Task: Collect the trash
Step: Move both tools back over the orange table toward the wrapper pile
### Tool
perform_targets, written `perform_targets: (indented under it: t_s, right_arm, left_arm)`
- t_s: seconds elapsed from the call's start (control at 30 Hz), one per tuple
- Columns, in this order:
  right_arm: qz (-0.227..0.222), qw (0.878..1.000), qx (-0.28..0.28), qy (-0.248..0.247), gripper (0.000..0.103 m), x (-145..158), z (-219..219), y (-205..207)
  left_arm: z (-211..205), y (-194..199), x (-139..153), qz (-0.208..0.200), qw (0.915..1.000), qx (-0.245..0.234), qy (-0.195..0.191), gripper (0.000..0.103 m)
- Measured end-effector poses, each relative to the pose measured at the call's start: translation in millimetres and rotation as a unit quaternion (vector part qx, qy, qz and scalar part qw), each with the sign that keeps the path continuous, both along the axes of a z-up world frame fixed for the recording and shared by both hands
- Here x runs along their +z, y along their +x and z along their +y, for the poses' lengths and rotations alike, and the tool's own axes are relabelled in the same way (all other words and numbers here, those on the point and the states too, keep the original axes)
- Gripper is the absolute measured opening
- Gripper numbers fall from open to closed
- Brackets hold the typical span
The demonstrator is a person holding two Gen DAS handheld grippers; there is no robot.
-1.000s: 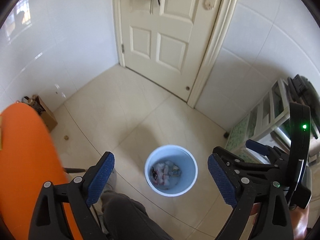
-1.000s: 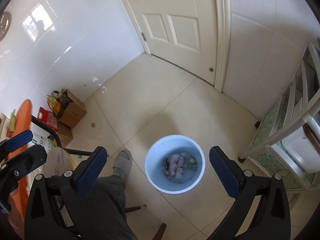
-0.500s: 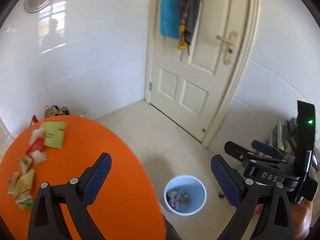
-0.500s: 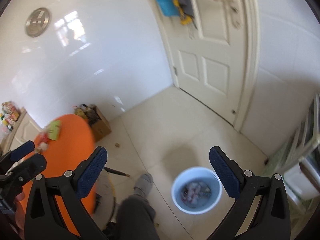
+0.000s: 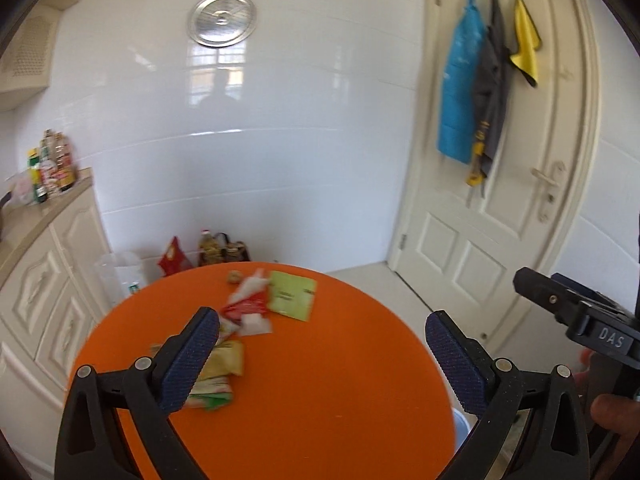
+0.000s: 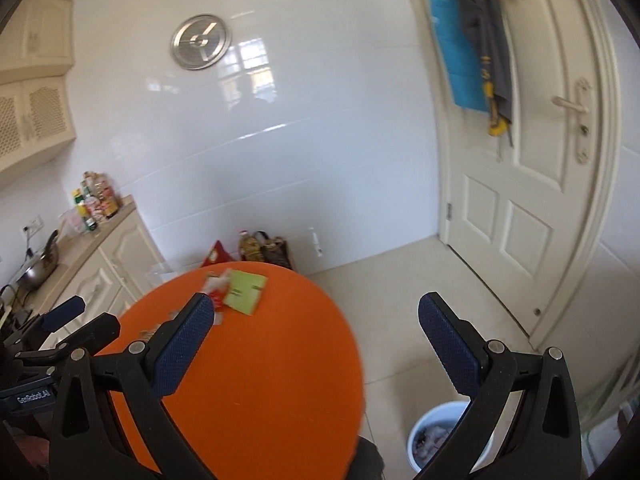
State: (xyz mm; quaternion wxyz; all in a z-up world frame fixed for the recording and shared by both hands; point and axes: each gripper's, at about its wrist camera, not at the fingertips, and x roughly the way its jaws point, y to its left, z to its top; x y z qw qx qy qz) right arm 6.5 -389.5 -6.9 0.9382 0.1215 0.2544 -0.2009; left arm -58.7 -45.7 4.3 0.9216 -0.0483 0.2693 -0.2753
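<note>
Several snack wrappers lie on the round orange table (image 5: 320, 392): a green packet (image 5: 292, 294), a red and white wrapper (image 5: 248, 304) and yellowish packets (image 5: 224, 364). My left gripper (image 5: 322, 320) hovers above the table's near side, its jaws opening and nothing between them. The wrappers sit just beyond its left finger. My right gripper (image 6: 316, 300) is open and empty over the table's right edge. The green packet (image 6: 244, 292) shows beyond its left finger. The white trash bin (image 6: 432, 436) stands on the floor to the table's right, with crumpled trash inside.
A white door (image 5: 500, 200) with hanging clothes is at the right. Cream cabinets (image 5: 44, 288) with bottles on top line the left wall. Bags and a box (image 6: 260, 250) stand on the floor behind the table. A white rack (image 6: 612, 400) stands beside the bin.
Both views swung up and left from the bin on the floor to the orange table with its wrappers. Both grippers rose and stayed open and empty.
</note>
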Motion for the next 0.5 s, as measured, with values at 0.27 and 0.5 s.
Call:
perform_targets:
  t_s: [0.27,0.5]
  right_arm:
    - [0.004,0.998,0.069,-0.008,0.103,-3,51,38]
    - [0.044,0.993,0.112,-0.003,0.103,-32,73,69]
  left_arm:
    - [75,-33,-14,0.013,0.9962,0.086,-0.006,0.102]
    - [93,-14,-35,0.052,0.9906,0.126,-0.001,0.102]
